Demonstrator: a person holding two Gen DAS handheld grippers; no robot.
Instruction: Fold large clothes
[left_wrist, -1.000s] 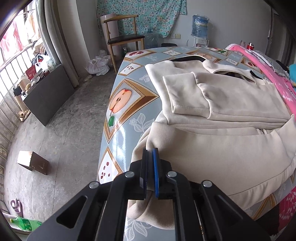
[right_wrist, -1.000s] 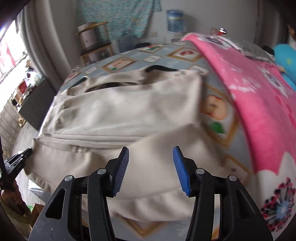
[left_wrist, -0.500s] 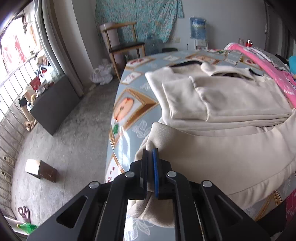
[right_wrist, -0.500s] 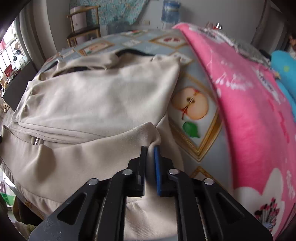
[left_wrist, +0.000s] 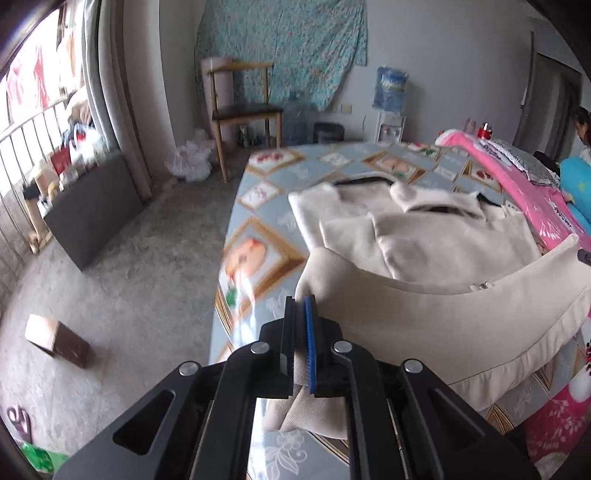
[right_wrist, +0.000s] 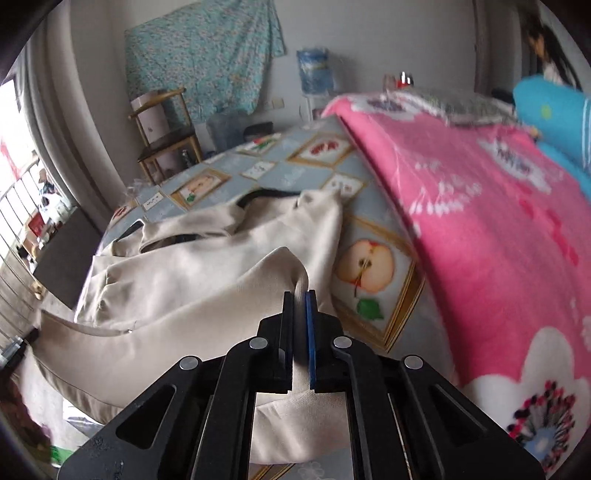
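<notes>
A large beige jacket (left_wrist: 436, 236) lies on a table covered with a fruit-patterned cloth (left_wrist: 255, 254). Its near hem is lifted off the table and hangs between both grippers. My left gripper (left_wrist: 302, 306) is shut on the hem's left corner. In the right wrist view the same jacket (right_wrist: 192, 266) spreads to the left, and my right gripper (right_wrist: 301, 301) is shut on the hem's right corner. The collar with its dark lining (right_wrist: 266, 194) lies at the far end. A sleeve is folded across the jacket's body.
A pink flowered blanket (right_wrist: 498, 236) covers the table's right side, with a blue cushion (right_wrist: 550, 125) behind it. A wooden chair (left_wrist: 240, 110), a water dispenser (left_wrist: 389, 96) and a dark cabinet (left_wrist: 92, 210) stand on the floor to the left. A small box (left_wrist: 55, 339) lies on the floor.
The right gripper closed on the hem's right corner. Both grippers then rose, lifting the near hem off the table.
</notes>
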